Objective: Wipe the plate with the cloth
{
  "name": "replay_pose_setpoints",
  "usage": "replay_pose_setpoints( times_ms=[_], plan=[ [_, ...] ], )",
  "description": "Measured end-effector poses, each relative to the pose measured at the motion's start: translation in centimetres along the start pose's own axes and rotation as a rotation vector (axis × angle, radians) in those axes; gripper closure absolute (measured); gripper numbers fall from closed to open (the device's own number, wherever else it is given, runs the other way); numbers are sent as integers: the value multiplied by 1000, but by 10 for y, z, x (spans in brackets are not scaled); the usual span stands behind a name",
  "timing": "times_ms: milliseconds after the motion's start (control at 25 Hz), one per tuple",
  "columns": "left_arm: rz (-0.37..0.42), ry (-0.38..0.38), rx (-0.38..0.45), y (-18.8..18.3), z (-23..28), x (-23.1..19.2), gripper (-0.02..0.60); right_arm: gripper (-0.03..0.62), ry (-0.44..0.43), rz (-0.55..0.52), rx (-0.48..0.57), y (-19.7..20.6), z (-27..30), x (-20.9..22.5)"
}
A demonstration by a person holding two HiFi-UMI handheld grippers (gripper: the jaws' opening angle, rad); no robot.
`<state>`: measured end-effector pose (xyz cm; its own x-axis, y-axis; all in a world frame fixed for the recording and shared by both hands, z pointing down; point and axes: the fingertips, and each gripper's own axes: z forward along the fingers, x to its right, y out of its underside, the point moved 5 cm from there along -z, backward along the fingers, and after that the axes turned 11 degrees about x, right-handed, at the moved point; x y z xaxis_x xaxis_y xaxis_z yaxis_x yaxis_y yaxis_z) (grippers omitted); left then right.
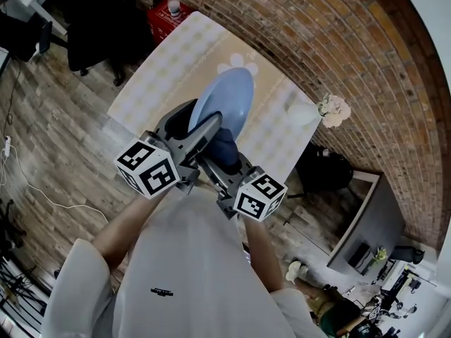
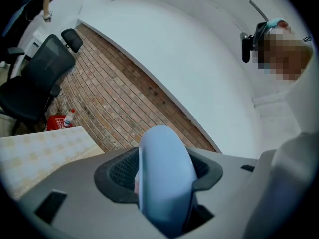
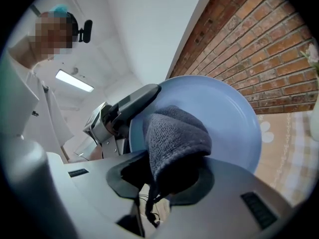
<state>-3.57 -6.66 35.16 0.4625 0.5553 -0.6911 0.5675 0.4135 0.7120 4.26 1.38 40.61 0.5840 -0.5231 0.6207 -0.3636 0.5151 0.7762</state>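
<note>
A light blue plate (image 1: pixel 225 101) is held up on edge above the table, and my left gripper (image 1: pixel 199 127) is shut on its rim. In the left gripper view the plate (image 2: pixel 164 176) stands edge-on between the jaws of the left gripper (image 2: pixel 162 183). My right gripper (image 1: pixel 227 155) is shut on a dark grey-blue cloth (image 1: pixel 224 148). In the right gripper view the cloth (image 3: pixel 175 143) bulges out of the right gripper (image 3: pixel 167 176) and presses against the plate's face (image 3: pixel 229 118). The left gripper's finger (image 3: pixel 132 106) shows clamped on the rim.
Below lies a table with a pale checked cloth (image 1: pixel 165 65) and a tan mat (image 1: pixel 211 58). A white vase with flowers (image 1: pixel 320 111) stands at its right end. A brick wall (image 1: pixel 331 41) runs behind. A black office chair (image 1: pixel 91 27) and a red box (image 1: pixel 165 16) sit at the far end.
</note>
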Motion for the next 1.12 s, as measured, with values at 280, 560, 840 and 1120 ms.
replay_pose_setpoints(
  times_ms=[280, 560, 840, 1120],
  plan=[
    [-10, 11, 3, -3, 0, 2, 322, 462, 92, -32, -55, 10, -11, 19],
    [-45, 4, 17, -3, -8, 1, 322, 462, 205, -29, -82, 22, -21, 47],
    [-57, 22, 15, -5, -13, 3, 322, 462, 298, -58, -79, 18, -25, 70],
    [-54, 46, 10, -6, -12, 6, 322, 462, 364, -112, -64, 1, -21, 92]
  ],
)
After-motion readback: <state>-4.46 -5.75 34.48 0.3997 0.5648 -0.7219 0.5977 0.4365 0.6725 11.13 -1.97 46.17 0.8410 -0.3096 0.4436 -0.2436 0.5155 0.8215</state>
